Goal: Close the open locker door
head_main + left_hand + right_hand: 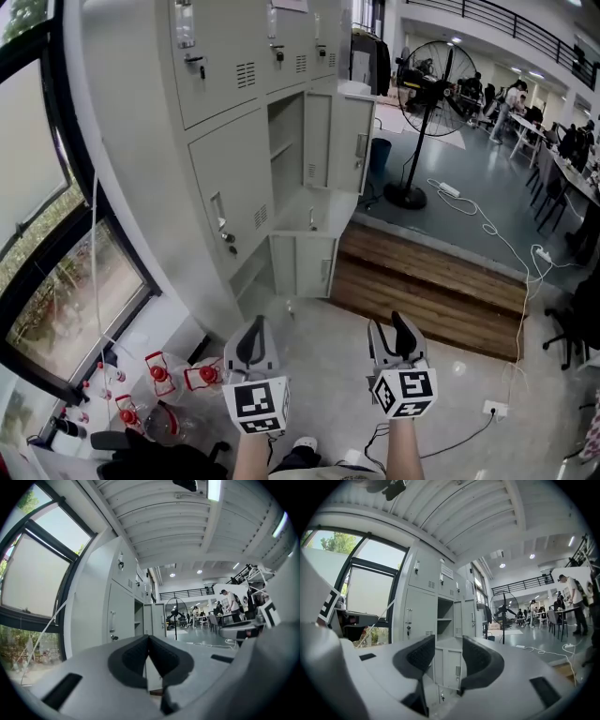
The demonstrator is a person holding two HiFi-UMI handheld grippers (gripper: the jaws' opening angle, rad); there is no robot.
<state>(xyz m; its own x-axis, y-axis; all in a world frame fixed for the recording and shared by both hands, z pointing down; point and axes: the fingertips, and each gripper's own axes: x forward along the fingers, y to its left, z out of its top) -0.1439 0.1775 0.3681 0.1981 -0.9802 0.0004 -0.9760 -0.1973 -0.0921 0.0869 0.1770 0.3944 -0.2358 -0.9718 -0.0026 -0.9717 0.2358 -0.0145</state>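
A grey locker bank (234,141) stands ahead on the left. One middle compartment (286,141) is open, and its door (349,142) is swung out to the right. A lower door (314,265) beneath it also stands out from the bank. Both grippers hang low in the head view, well short of the lockers. My left gripper (251,342) (149,639) is shut, its pads meeting with nothing between them. My right gripper (394,337) (448,644) is open and empty. The open compartment (444,618) and its door (468,618) show beyond the right jaws.
A wooden step (431,281) runs to the right of the lockers. Behind it stand a big black floor fan (427,94) and a blue bin (380,155). Several red-capped bottles (159,375) lie on the floor by the window (56,262). Cables (487,225) trail over the floor on the right.
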